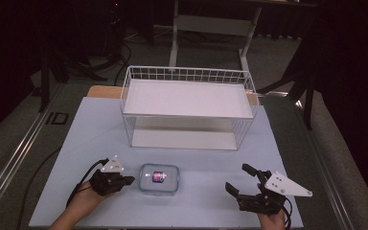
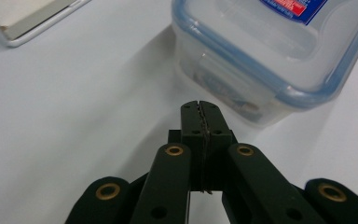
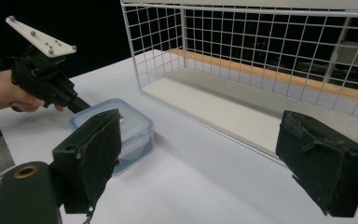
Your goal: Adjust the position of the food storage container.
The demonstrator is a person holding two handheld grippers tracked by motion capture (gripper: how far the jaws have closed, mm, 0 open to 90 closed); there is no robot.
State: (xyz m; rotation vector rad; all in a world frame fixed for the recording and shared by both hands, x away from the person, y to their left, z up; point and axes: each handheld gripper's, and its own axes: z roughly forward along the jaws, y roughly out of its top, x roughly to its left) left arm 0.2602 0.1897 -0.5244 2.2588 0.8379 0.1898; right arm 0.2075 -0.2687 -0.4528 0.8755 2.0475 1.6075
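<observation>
A clear plastic food box (image 1: 159, 178) with a blue-rimmed lid and a red and blue label lies on the table near its front edge. My left gripper (image 1: 130, 180) sits just left of the box, shut with nothing between its jaws, tips close to the box's side (image 2: 242, 88). In the left gripper view the closed tips (image 2: 200, 109) point at a lid latch. My right gripper (image 1: 242, 178) rests at the front right, open and empty, well apart from the box (image 3: 121, 128). The left gripper (image 3: 81, 106) also appears in the right gripper view beside the box.
A white wire basket rack (image 1: 188, 106) with a white shelf on top stands at the middle back of the pale blue table (image 1: 100, 139). Its wire wall (image 3: 261, 51) rises ahead of my right gripper. Dark floor and table legs lie beyond.
</observation>
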